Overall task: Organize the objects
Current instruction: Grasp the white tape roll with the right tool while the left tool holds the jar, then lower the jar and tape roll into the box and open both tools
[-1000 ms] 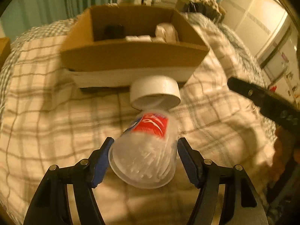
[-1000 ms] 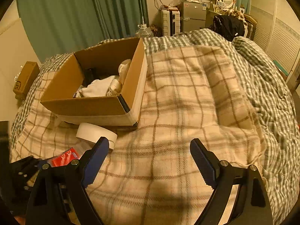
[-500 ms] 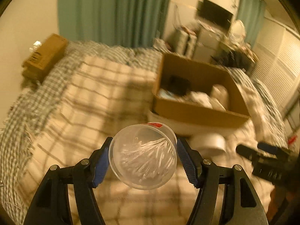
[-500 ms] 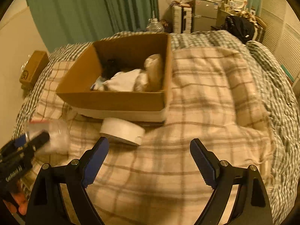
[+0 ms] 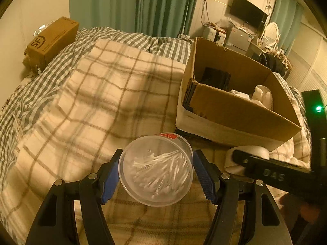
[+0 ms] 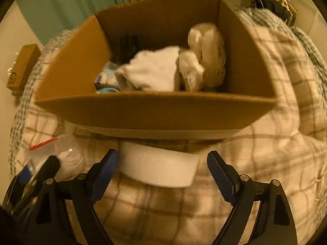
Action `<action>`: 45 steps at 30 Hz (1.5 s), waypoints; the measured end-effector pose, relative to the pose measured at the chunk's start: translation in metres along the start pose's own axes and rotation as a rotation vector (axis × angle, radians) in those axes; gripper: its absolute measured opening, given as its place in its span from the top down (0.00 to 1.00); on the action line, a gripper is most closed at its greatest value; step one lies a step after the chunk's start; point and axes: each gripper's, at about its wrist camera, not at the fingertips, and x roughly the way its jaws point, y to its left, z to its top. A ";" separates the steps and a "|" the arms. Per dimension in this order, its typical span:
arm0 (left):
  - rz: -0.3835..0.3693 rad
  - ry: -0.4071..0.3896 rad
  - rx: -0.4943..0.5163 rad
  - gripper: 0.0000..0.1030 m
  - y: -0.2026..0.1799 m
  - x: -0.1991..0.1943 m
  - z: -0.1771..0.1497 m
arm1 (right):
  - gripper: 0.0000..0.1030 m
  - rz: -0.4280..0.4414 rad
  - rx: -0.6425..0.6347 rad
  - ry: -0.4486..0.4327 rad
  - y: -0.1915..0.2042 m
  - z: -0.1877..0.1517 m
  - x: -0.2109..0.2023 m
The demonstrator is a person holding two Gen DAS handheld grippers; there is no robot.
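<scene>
Item: white lid, flat on blanket before box, straight ahead between spread right gripper fingers. Left gripper clamps swab tub.

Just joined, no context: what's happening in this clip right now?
A person is tidying items on a bed into a cardboard box. The left gripper is clamped on a clear tub of cotton swabs, lid off. The right gripper is open, jaws on either side of the white lid lying on the plaid blanket in front of the box, not gripping it yet.
</scene>
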 end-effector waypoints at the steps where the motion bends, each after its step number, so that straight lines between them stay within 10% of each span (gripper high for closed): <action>1: 0.001 0.002 0.003 0.32 -0.001 0.000 -0.001 | 0.14 0.015 0.005 0.011 -0.001 -0.001 0.004; 13: -0.008 0.004 0.002 0.33 -0.003 -0.020 -0.003 | 0.18 0.048 -0.049 0.019 -0.005 -0.028 -0.019; 24: -0.061 -0.047 0.027 0.34 -0.018 -0.088 0.014 | 0.19 0.030 -0.124 -0.183 -0.009 -0.035 -0.130; 34: -0.173 -0.169 0.139 0.34 -0.074 -0.145 0.087 | 0.19 0.059 -0.144 -0.434 -0.008 0.024 -0.256; 38: -0.103 -0.240 0.176 0.34 -0.097 -0.152 0.121 | 0.19 0.056 -0.175 -0.511 -0.001 0.053 -0.287; 45: -0.104 -0.255 0.207 0.34 -0.109 -0.114 0.157 | 0.19 0.073 -0.197 -0.555 0.006 0.101 -0.283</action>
